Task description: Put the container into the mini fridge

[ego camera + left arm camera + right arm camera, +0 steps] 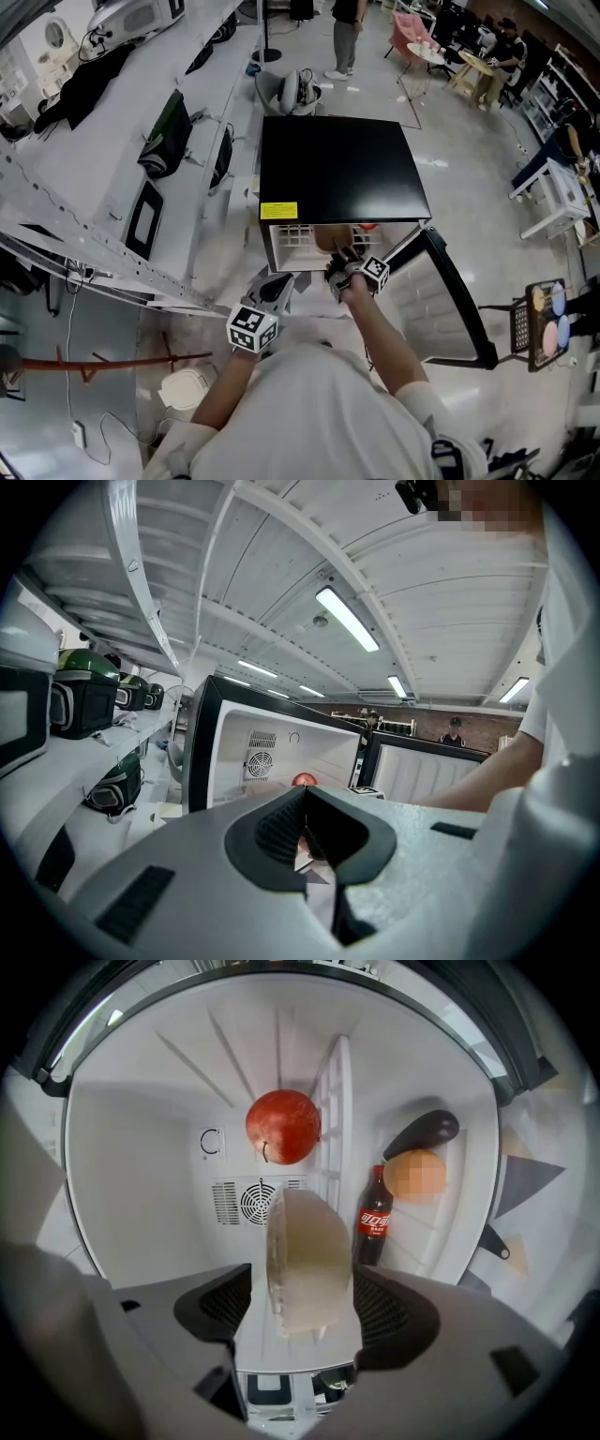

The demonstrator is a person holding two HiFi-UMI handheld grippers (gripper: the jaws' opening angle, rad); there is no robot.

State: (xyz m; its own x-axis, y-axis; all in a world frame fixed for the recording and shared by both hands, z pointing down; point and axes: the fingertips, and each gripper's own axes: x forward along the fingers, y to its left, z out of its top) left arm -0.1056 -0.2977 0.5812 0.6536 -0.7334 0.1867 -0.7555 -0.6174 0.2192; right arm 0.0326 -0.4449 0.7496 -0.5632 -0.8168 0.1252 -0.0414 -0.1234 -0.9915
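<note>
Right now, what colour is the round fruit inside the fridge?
Red; the round fruit shows best in the right gripper view.

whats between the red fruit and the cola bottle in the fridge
The white wire shelf separates the red fruit from the cola bottle, seen in the right gripper view.

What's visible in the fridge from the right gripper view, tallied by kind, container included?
apple: 1
cola bottle: 1
eggplant: 1
orange fruit: 1
translucent container: 1
Total: 5
</note>
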